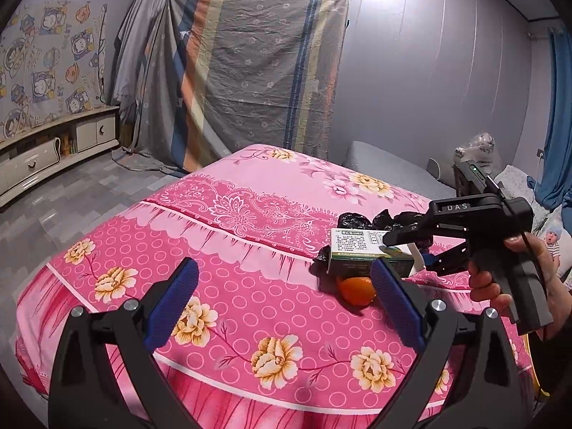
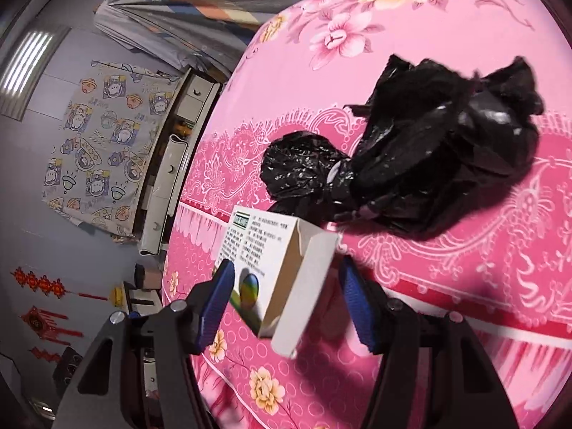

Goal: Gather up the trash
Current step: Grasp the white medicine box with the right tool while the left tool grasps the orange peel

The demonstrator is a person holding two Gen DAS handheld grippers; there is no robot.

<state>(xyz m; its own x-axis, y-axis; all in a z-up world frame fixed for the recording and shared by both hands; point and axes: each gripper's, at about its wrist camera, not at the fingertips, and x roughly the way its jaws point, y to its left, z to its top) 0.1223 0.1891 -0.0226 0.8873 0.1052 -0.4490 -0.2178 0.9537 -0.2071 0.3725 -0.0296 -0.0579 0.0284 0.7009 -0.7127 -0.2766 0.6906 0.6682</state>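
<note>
The left hand-held gripper (image 1: 286,296) hangs nearest the camera over the pink bed (image 1: 221,286), its blue pads spread wide with nothing between them. Just past its right pad an orange (image 1: 355,291) lies on the bed. Directly behind the orange is the box (image 1: 364,254), an open-ended white and green carton, between the fingers of the right hand-held gripper (image 2: 286,300); the left pad (image 2: 214,304) touches its printed face, while a gap shows beside the right pad, so whether the box is truly gripped cannot be told. Beyond the box a crumpled black bag (image 2: 411,164) rests on the bed.
</note>
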